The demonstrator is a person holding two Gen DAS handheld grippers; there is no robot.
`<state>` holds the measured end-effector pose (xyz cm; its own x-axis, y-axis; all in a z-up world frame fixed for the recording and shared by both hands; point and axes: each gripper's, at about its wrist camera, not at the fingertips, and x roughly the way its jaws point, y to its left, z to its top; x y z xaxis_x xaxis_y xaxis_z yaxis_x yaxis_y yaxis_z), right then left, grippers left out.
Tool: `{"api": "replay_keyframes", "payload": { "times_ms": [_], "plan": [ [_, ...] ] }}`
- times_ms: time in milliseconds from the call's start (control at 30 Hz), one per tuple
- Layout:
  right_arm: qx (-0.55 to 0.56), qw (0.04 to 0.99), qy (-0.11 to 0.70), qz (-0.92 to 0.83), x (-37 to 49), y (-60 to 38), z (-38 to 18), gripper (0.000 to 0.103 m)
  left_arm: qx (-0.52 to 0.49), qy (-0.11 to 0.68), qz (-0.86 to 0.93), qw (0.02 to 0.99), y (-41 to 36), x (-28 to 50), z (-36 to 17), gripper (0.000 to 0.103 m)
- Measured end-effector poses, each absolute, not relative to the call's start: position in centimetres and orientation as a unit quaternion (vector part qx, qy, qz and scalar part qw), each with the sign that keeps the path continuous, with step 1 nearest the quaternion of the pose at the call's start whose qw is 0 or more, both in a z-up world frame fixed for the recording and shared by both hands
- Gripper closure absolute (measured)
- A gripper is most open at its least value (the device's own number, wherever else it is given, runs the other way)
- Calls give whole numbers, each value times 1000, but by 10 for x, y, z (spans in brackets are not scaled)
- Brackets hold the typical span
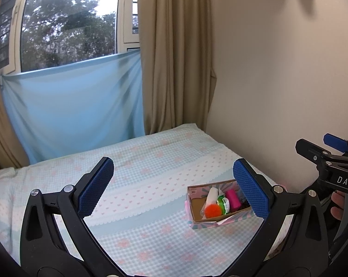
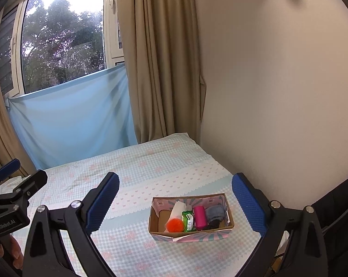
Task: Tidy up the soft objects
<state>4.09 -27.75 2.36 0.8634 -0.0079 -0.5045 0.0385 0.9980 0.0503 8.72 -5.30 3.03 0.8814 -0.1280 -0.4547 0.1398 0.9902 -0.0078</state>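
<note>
A bedroom in a home. Bed (image 2: 174, 161) covered with a pale blue checked sheet printed with pink bows, set into the corner against a plain cream wall (image 2: 278, 92) at 3 o'clock. Window (image 2: 63, 41) at 10 o'clock, looking out on trees, light blue cloth (image 2: 74, 115) stretched across its lower part. Beige curtains (image 2: 160, 57) hanging at 12 o'clock.

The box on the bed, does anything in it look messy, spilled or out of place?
Nothing stands out. The box sits flat on the bed, with the orange ball, green packet, pink roll and grey cloth all inside.
</note>
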Motion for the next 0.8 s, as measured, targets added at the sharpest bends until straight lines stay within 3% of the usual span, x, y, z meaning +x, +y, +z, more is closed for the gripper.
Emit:
{"api": "replay_keyframes", "payload": {
  "times_ms": [800],
  "plan": [
    [43, 967, 251, -20, 44, -284, 31, 6, 15, 226, -63, 972, -49, 96, 35, 0]
  ]
}}
